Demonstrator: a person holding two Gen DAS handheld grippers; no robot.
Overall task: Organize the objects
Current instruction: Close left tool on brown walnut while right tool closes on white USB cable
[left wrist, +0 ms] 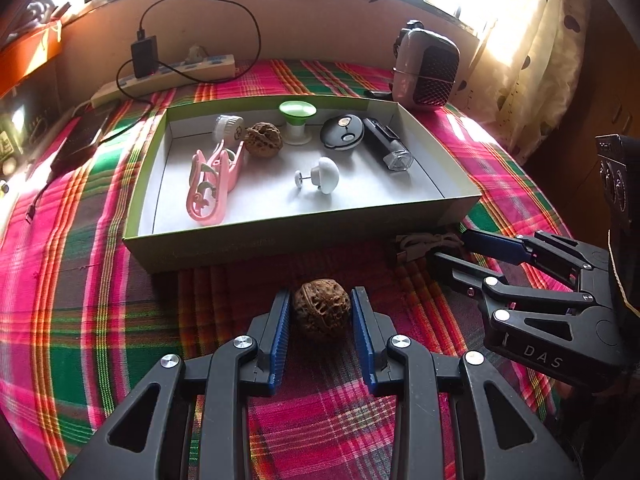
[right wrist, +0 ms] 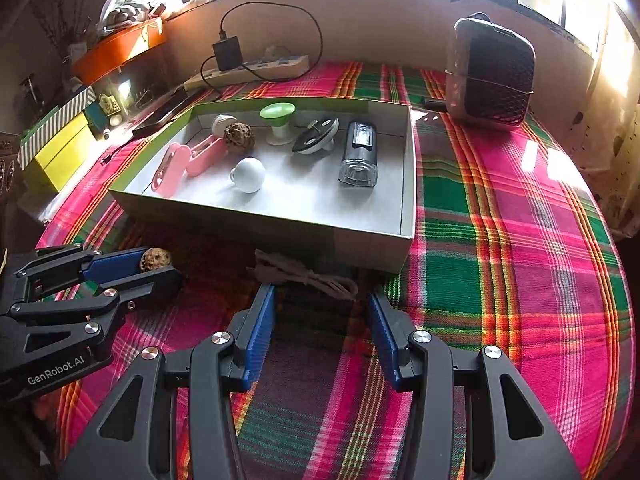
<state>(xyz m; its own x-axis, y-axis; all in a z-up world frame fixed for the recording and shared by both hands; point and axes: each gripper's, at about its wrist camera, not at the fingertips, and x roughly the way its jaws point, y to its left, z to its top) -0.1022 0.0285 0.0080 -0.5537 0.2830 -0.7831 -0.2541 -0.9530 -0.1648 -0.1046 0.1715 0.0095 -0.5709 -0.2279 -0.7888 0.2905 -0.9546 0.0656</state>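
Two grippers working at the near wall of the box

Two views, the left wrist first. We are holding the left gripper [left wrist: 321,312] tilted down over the plaid cloth [left wrist: 80,300], its blue pads pressing both sides of a walnut [left wrist: 321,309] just in front of the near wall of the green box [left wrist: 224,250]. A second walnut [left wrist: 263,139] is lying inside the box beside a pink clip [left wrist: 210,184], a white knob [left wrist: 326,175], a green-topped spool [left wrist: 297,120], a round black gadget [left wrist: 343,132] and a clear-ended bottle [left wrist: 390,146]. We are seeing the right gripper [left wrist: 448,246] at the right, reading "DAS" on its body, its fingers reaching a pale coiled cord [left wrist: 424,242].

From the right wrist, we are keeping the right gripper [right wrist: 322,300] angled down with its jaws apart, holding nothing; the cord [right wrist: 308,276] is lying just ahead of the tips, against the box wall [right wrist: 280,236]. We are reading "GenRobot.AI" on the left gripper [right wrist: 154,266], which is clamping the walnut [right wrist: 155,259]. Open cloth [right wrist: 520,260] is stretching to the right of the box; a mesh-fronted heater [right wrist: 494,76] is standing at the far edge.
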